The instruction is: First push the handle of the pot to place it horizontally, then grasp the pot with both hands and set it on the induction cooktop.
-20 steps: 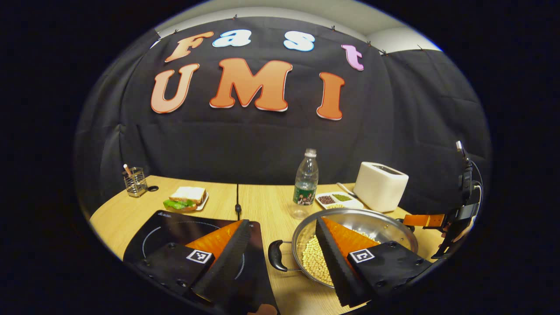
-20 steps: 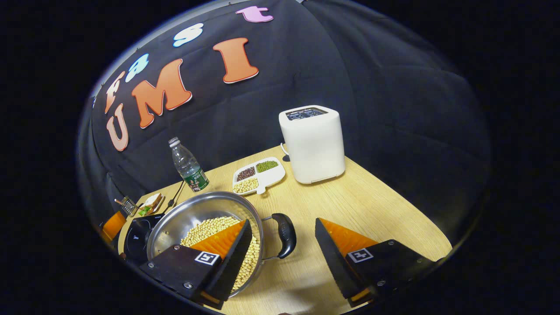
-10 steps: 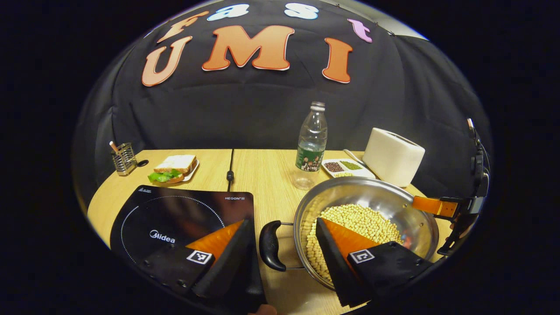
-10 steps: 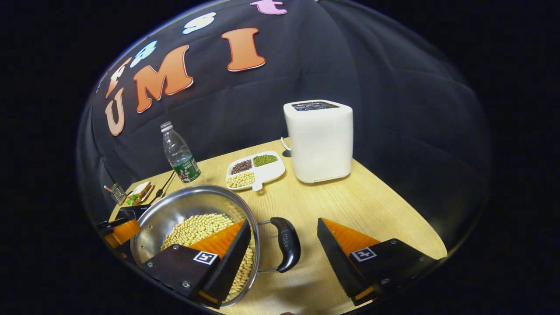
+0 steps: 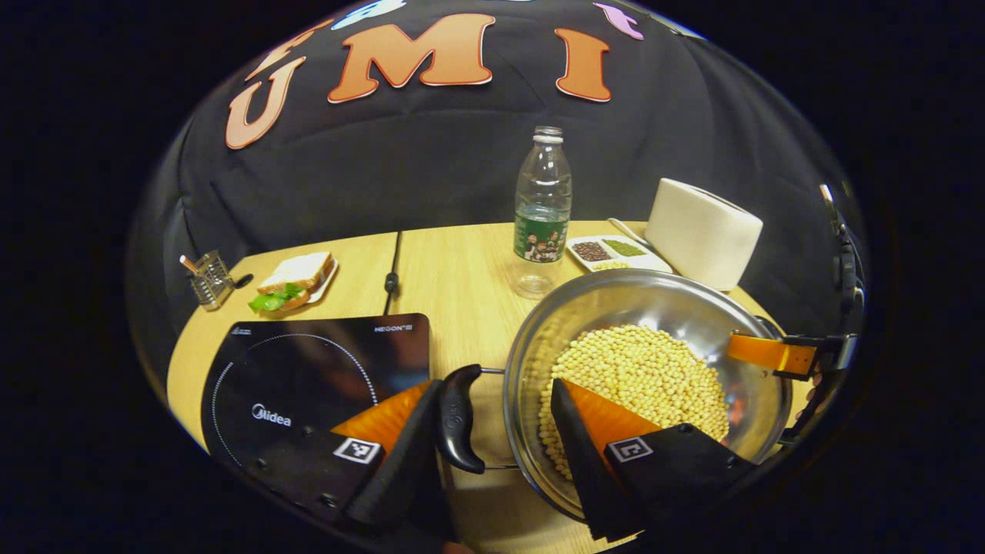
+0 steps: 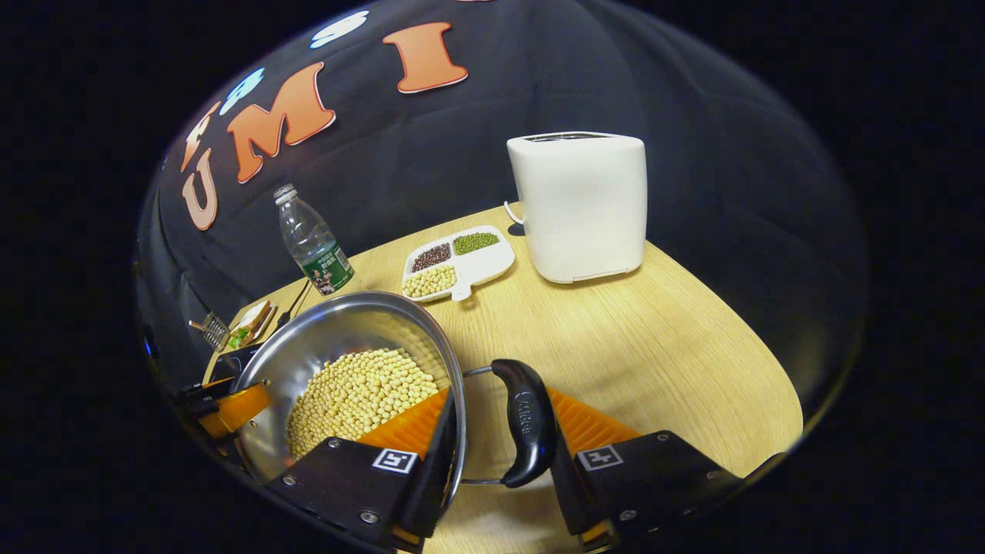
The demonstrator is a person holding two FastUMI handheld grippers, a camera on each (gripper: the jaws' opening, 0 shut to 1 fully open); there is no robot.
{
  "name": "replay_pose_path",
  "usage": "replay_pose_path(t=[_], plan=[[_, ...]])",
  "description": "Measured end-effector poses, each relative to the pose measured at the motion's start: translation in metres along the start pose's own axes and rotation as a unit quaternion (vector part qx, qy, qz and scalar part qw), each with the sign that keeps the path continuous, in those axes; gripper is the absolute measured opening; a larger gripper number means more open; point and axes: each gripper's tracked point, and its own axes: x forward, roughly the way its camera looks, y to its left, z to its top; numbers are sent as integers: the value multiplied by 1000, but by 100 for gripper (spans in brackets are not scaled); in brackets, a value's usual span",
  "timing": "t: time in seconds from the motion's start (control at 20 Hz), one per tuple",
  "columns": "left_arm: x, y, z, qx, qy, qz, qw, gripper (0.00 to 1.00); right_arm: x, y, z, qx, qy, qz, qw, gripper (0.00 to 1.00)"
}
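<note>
A steel pot (image 5: 639,300) holding soybeans (image 5: 646,377) sits on the wooden table, right of the black induction cooktop (image 5: 308,369). My left gripper (image 5: 495,385) is open and straddles the pot's black left handle (image 5: 460,419). Its left finger touches the handle and its right finger reaches over the beans. In the right gripper view my right gripper (image 6: 502,396) has closed on the pot (image 6: 338,338): one finger lies inside the rim, the other presses the outside of the right handle (image 6: 525,423). The right gripper's orange finger (image 5: 762,352) shows at the pot's far side.
Behind the pot stand a water bottle (image 5: 542,215), a divided dish of beans (image 5: 608,252) and a white toaster (image 5: 704,231). A sandwich on a plate (image 5: 292,277) and a wire holder (image 5: 204,277) sit at the back left. A cable (image 5: 392,269) runs to the cooktop.
Both grippers moved forward and down around the pot's handles. The right gripper's fingers drew together onto the right handle and rim. The left gripper's opening stayed the same.
</note>
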Motion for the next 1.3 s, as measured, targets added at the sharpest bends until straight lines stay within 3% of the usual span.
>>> replay_pose_path(t=[0.1,0.3,0.55,0.75,1.05,1.3], plan=[[2,-5,1,-4,1,-16,1000,69,-3,1,2,17,-2,1,1000,56],[2,-11,1,-18,7,-28,999,54,-18,-15,6,29,-9,-7,1000,49],[-12,-14,4,-19,10,-37,999,54,-35,-14,11,44,-16,-12,999,47],[-27,-5,22,-15,-3,-36,999,48,-51,-2,24,60,-30,-4,998,46],[-48,29,35,-22,2,-25,999,53,-68,35,37,51,-35,4,998,47],[-67,68,49,-31,-7,-13,999,51,-78,78,46,46,-40,20,998,47]])
